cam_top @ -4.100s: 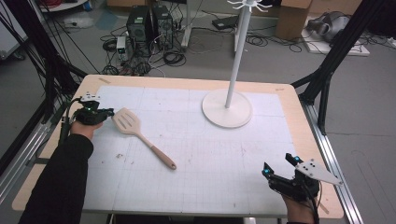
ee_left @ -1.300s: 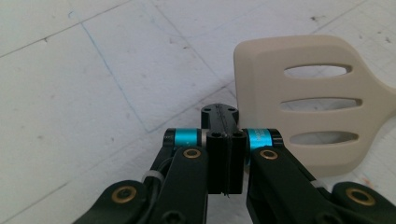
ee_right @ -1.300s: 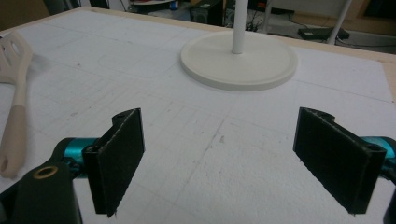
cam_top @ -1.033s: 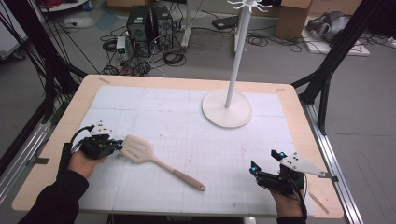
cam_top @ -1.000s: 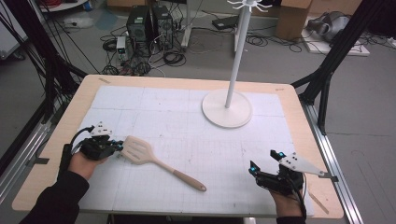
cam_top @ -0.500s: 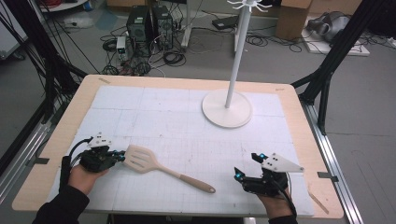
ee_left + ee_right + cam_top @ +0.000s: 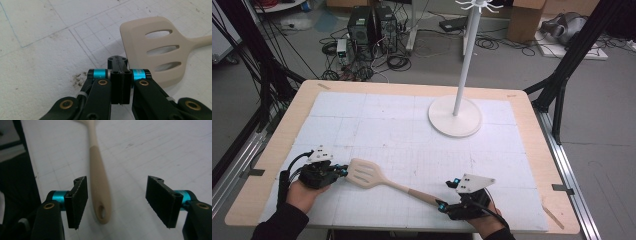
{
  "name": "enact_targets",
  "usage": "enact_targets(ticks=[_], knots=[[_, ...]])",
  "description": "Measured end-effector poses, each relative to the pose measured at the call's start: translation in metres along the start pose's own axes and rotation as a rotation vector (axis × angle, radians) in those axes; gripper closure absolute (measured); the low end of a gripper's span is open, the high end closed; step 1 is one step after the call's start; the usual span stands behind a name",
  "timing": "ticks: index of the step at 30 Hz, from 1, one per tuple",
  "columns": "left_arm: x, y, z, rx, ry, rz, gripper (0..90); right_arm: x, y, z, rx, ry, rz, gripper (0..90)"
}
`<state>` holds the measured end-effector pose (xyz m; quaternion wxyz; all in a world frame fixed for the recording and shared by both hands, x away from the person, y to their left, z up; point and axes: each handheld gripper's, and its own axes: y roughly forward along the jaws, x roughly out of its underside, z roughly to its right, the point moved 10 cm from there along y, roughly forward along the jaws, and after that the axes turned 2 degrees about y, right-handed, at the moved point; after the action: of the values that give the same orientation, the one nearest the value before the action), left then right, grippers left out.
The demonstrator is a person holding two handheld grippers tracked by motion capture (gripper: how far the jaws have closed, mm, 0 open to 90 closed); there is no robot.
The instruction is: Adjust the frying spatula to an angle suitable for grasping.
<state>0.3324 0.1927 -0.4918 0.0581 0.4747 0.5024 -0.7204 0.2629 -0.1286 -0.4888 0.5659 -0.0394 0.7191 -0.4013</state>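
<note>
Slotted spatula (image 7: 384, 180) lies flat on the white gridded surface (image 7: 412, 130), near the front edge: blade toward 9 o'clock, handle running toward 4 o'clock.

Left gripper (image 7: 339, 171) sits at the blade's 9 o'clock edge, fingers (image 7: 120, 75) pressed together with nothing between them; the blade (image 7: 155, 47) lies just beside the tips, and contact cannot be judged.

Right gripper (image 7: 117, 202) straddles the handle's end, fingers (image 7: 80, 200) wide apart; the darker tan grip (image 7: 100, 192) with its hanging hole lies between them, nearer the left finger and not yet touched.

Handling judgement: looks light and stiff, probably nylon or silicone-coated, smooth, not fragile. The rounded handle may roll or slide under pinch. Best hold appears to be mid-grip, above the hole, centred between the fingers. The white stand (image 7: 455, 112) is well apart at 12 o'clock.
</note>
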Motion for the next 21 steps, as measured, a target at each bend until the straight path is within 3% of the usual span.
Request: enact_targets(ticks=[9,12,16,21], knots=[[0.000,0.000,0.001,0.003,-0.005,0.001,89.7,0.012,0.024,-0.010,-0.058,-0.102,-0.127,55.0],[0.000,-0.001,0.001,0.005,-0.008,0.002,89.6,0.010,0.025,-0.011,-0.093,-0.115,-0.127,65.9],[0.001,0.000,0.003,0.014,-0.007,-0.003,89.7,0.010,0.025,-0.008,-0.099,-0.136,-0.131,66.6],[0.003,-0.001,0.007,0.018,-0.007,-0.010,89.6,0.007,0.024,0.006,-0.089,-0.133,-0.135,66.4]])
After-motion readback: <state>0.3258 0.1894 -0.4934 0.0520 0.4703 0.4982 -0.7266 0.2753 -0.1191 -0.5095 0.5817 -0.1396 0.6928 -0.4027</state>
